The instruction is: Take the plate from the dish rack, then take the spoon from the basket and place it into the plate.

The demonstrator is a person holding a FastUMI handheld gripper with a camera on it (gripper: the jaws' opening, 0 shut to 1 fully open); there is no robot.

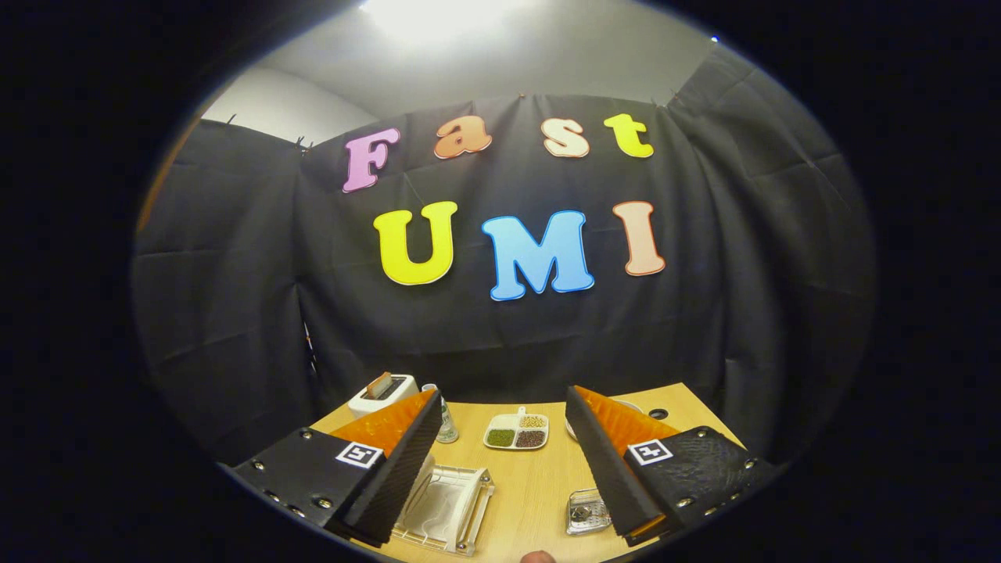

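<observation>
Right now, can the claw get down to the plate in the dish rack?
Probably yes. The claw is open and holds nothing, above the table. The dish rack sits just below its left finger with the pale plate in it, and nothing lies between.

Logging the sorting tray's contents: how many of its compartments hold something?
3. In the divided tray, beyond the open tongs, green grains fill the near compartment towards the toaster, dark ones the near compartment beside it, pale ones the far compartment behind the dark ones. Another compartment looks bare.

Tool (500,461) fingers spread wide above table (539,485), open wood between dish rack (446,508) and basket (586,512), sectioned tray (516,431) beyond.
</observation>
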